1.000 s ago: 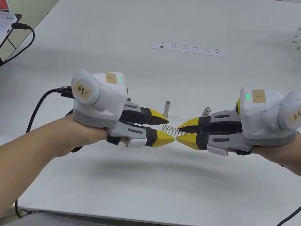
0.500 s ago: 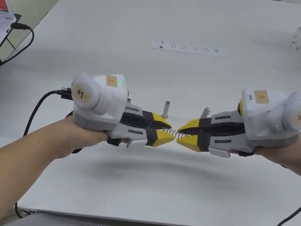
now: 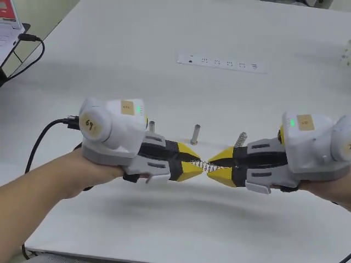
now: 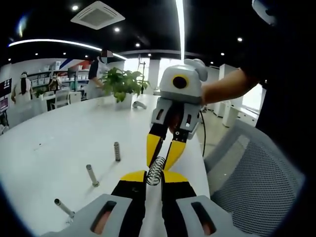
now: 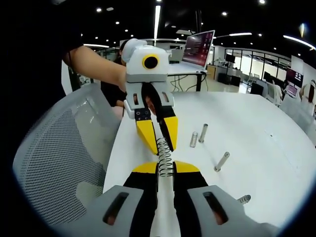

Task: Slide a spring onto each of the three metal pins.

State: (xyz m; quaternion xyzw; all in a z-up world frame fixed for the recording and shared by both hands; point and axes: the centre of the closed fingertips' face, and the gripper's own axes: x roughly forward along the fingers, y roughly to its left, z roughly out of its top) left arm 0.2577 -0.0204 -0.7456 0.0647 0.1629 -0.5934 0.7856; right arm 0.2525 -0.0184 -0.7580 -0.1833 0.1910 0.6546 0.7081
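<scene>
Spring (image 3: 204,165) pinched between level left gripper (image 3: 195,163), right gripper (image 3: 214,166).

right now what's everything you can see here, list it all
table: one, white, under everything
held spring: one, silver, in the air, gripped at both ends
bare pins: two, silver, upright on the table; the other stands further left
pin with a spring on it: one, silver, upright, right end of the row
power strip: one, white, far side of the table
cable: one, black, far-left edge
left gripper: white body, yellow jaws, shut on the held spring
right gripper: white body, yellow jaws, shut on the held spring
</scene>
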